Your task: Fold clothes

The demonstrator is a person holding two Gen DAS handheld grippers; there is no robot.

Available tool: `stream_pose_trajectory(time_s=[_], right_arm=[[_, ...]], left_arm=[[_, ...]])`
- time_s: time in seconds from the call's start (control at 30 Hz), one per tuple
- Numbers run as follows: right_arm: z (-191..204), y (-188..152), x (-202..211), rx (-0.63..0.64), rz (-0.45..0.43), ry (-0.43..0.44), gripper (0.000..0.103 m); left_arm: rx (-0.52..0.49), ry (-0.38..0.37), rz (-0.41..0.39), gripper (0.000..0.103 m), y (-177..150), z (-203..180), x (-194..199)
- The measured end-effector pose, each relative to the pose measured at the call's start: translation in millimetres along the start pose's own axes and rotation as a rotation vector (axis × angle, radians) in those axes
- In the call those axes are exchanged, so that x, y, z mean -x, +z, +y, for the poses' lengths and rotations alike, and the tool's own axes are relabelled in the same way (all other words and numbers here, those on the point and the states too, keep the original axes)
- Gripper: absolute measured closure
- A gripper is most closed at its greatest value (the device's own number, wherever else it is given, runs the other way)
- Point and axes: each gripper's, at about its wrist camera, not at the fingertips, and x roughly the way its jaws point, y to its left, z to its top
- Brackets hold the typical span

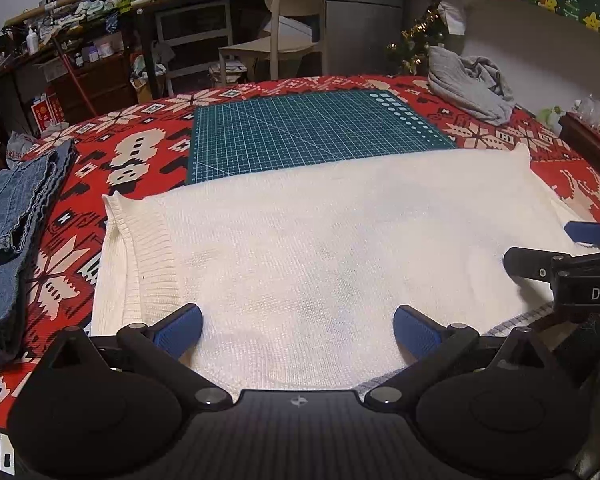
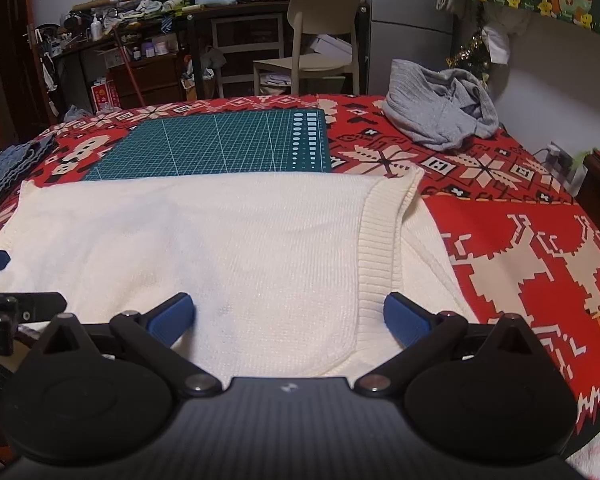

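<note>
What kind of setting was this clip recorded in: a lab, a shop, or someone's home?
Most likely a lived-in home room. A small decorated Christmas tree stands in the corner, a red festive tablecloth covers the work surface, and cluttered shelves of household items line the back wall. A white sweater lies spread for folding.

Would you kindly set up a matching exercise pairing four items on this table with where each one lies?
Items:
1. white sweater
2. jeans
3. grey garment
4. cutting mat

Places:
A. far right, crumpled
B. left edge, folded
C. nearest both grippers, spread flat
D. centre, partly under the sweater's far edge

Pairs: 1-C, 2-B, 3-A, 4-D
</note>
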Motion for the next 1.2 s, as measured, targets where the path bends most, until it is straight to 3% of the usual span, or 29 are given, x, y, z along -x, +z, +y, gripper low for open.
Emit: stream_pose_trajectory(time_s=[0.23, 0.47, 0.6, 0.67, 0.77, 0.9, 1.07, 1.2], right_arm=[[1.5, 9.1, 15.4, -0.012, -0.01, 0.029, 0.005], [8.8, 22.8, 37.6, -0.032, -0.019, 0.042, 0.021], [16.8, 23.9, 53.8, 0.037, -0.031, 0.006, 0.034], [18.9, 21.1, 62.9, 0.06, -0.03, -0.002, 0.038], [19.3, 14.2, 74.5, 0.061, -0.016, 0.016, 0.04], [17.8, 2.5, 78.6, 0.026, 0.016, 0.032, 0.064], [20.5, -12.2, 69.0, 0.017, 0.055, 0.065, 0.081], [16.5, -17.2, 64.3, 0.003, 0.077, 0.076, 0.086]], left_arm=[[0.053, -0.012, 0.033, 0.006, 10.4, 6.1, 1.7], [0.095, -0.037, -0.006, 0.011, 21.0, 6.5, 24.3], [0.112, -0.058, -0.033, 0.013, 26.3, 4.5, 38.4], [0.116, -0.072, -0.027, 0.028, 26.4, 3.1, 42.4], [0.107, -0.089, -0.024, 0.039, 22.7, -0.7, 47.7], [0.1, -0.13, -0.004, 0.051, 10.7, -3.9, 48.8], [0.083, -0.14, 0.046, 0.074, -3.8, -4.4, 44.2], [0.059, -0.111, 0.055, 0.076, -14.7, -1.2, 43.2]])
